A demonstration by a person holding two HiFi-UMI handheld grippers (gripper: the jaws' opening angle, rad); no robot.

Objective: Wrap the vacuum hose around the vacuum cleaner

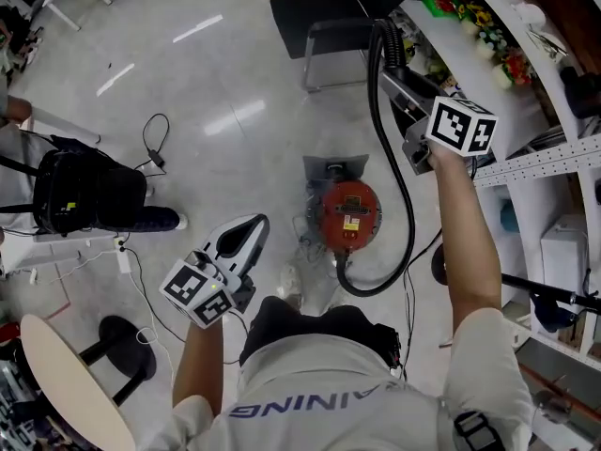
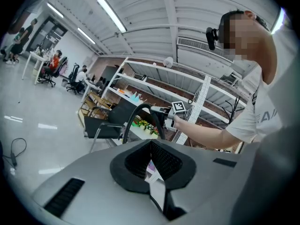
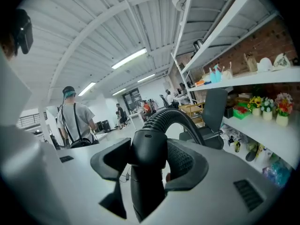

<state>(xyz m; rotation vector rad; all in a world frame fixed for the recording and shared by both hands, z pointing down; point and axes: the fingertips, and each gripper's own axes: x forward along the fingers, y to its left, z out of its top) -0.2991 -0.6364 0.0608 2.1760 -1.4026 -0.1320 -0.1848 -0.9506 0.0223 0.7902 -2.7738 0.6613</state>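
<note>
Right gripper point(image 1: 392, 83) is up high on the right side, arm raised, and its jaws are clamped on the smooth black end piece of the hose point(image 1: 408, 216). In the right gripper view that end piece sits upright between the two pads point(image 3: 185, 161), with the ribbed part arching away over the top toward the far chair point(image 1: 319, 12).

From the grip the hose drops down the right side of the red vacuum cleaner point(image 1: 347, 214), sweeps round its near side in one open loop and joins it at the near left edge. The loop lies apart from the body on the right, not tight against it.

The vacuum cleaner stands on the pale floor point(image 1: 216, 73), just ahead of the person's feet, with the chair farther off and the shelves point(image 1: 488, 26) along the right.

Left gripper point(image 1: 246, 233) hangs low on the left, well apart from the hose, jaws drawn together with nothing between them.

A black bag point(image 1: 84, 191) sits far left.
</note>
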